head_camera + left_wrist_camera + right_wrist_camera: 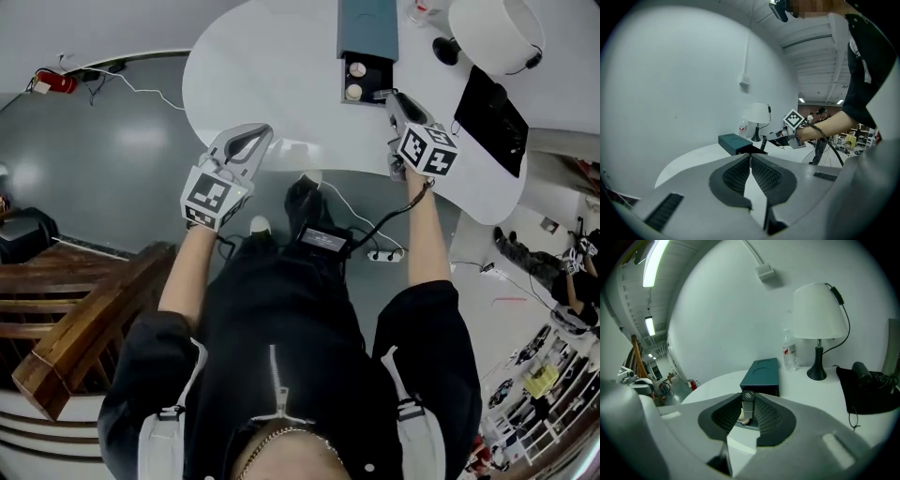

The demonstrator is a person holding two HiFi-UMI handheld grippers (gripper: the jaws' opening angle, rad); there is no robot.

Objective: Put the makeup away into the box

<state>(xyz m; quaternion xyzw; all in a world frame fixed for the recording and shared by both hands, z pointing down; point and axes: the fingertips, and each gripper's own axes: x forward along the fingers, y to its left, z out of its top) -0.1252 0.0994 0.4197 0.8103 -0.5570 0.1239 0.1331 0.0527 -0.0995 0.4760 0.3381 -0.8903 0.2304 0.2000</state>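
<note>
Right gripper view: the dark makeup tube (748, 405) stands upright, clamped between the jaws of the right gripper (391, 97), just beside the open drawer (377, 80) of the teal box (367, 26). That drawer holds two round makeup pots (357, 68). The left gripper (750, 158) has its jaws together on nothing, at the near edge of the white table (272, 84).

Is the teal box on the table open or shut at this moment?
Open. In the head view a dark tray stands slid out of the teal box toward the person, with two round items lying in it.
</note>
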